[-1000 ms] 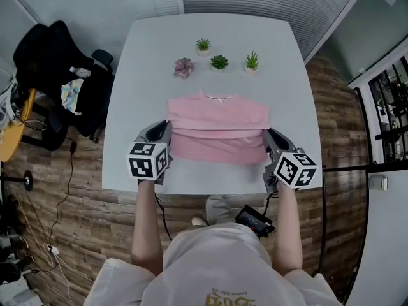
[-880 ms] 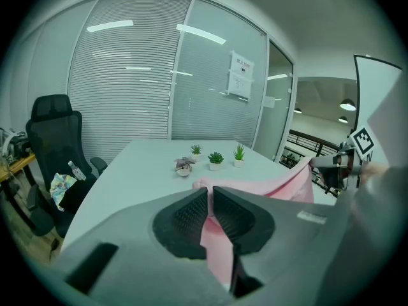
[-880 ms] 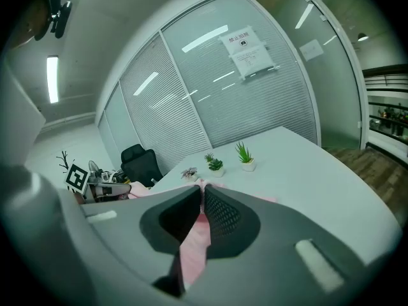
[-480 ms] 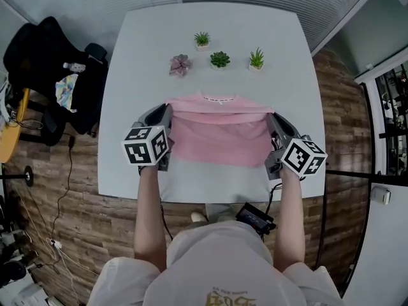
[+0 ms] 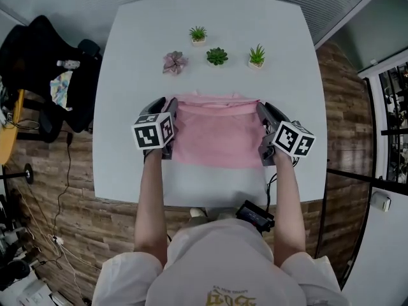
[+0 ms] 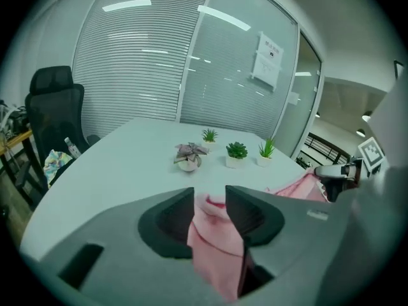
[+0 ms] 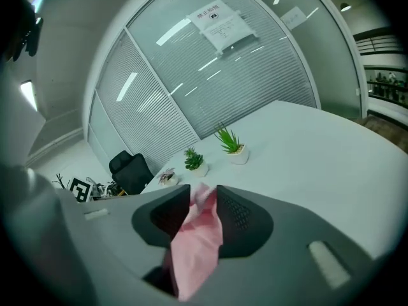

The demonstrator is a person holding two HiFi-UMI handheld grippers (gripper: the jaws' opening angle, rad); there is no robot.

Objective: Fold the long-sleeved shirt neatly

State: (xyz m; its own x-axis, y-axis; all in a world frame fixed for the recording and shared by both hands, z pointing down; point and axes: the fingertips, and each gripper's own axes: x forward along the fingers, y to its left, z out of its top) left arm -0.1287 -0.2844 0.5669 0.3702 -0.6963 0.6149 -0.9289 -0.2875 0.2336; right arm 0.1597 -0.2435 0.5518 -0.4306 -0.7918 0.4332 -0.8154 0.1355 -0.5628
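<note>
White table (image 5: pixel 127 56) in a glass-walled office: a pink long-sleeved shirt (image 5: pixel 217 136) lies at its middle as a compact rectangle, sleeves tucked out of sight, its far edge near a row of potted plants (image 5: pixel 217 57). The left gripper (image 6: pixel 209 196) and right gripper (image 7: pixel 203 193) sit at the shirt's two far corners. Both sets of jaws have just been opening and stand apart, with pink cloth lying loose between them. A fold appears to be in the act of being laid down and let go. Next, the jaws would need to slide outward clear of the cloth without dragging the layers. A black office chair (image 5: pixel 38 62) stands beside the table.
</note>
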